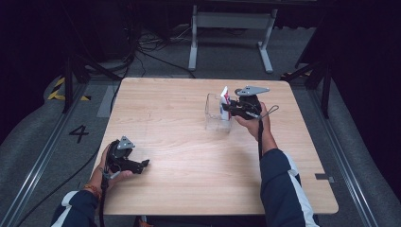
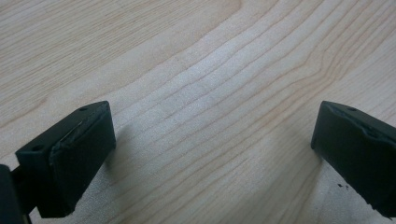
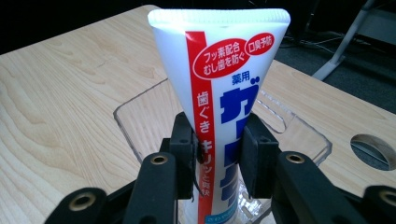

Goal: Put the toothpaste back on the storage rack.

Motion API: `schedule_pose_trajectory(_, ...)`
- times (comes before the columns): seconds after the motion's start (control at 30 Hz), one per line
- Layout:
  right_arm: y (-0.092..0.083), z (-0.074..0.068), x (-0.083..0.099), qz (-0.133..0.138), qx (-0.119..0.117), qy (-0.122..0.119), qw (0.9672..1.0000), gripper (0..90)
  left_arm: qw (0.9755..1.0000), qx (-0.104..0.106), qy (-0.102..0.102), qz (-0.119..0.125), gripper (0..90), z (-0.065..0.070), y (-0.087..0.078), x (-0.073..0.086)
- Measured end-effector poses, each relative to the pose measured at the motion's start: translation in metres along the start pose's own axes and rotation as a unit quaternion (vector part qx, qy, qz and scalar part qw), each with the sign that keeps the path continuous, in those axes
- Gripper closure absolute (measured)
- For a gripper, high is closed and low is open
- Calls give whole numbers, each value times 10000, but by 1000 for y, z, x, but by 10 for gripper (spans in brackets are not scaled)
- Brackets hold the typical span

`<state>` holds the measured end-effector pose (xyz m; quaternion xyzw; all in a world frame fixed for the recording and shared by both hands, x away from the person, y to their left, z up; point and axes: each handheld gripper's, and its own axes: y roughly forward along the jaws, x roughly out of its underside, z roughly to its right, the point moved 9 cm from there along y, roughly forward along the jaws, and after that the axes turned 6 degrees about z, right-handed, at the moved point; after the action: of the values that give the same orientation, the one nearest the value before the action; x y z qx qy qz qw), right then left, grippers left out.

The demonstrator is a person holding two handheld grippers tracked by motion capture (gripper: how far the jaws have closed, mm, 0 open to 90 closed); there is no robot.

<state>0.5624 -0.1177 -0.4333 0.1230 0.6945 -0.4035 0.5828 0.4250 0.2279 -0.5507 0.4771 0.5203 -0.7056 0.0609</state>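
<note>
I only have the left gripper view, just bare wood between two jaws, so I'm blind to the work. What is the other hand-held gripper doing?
Observer: The right hand-held gripper is shut on a white and red toothpaste tube.
Operator: How is the tube oriented?
Observer: Upright, its flat crimped end on top.
Operator: Anything under it?
Observer: A clear plastic container on the table; the tube's lower end is over or inside it, I cannot tell which.
Operator: And my own hand-held gripper?
Observer: The left hand-held gripper sits low at the table's near left, far from the container.
</note>
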Motion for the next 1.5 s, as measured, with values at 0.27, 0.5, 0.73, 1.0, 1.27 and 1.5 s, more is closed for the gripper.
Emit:
schedule_pose_trajectory(0.27,3,0,11,-220,-23,-58,9997,697,10000,-13,32,16,2,-1,0,0)
schedule_pose_trajectory(0.5,4,1,15,-313,-14,-35,9995,693,10000,-4,15,8,2,0,0,0)
schedule_pose_trajectory(0.73,4,3,18,-367,3,-6,9993,685,10000,1,-1,1,2,0,0,0)
schedule_pose_trajectory(1.0,3,2,18,-385,-24,15,9993,667,10000,-14,33,14,2,-1,0,0)
schedule_pose_trajectory(1.27,1,3,16,-451,3,-78,9990,638,10000,-15,34,15,2,-1,0,0)
schedule_pose_trajectory(1.5,-2,3,15,-417,15,-56,9991,606,10000,-16,31,19,2,-1,0,0)
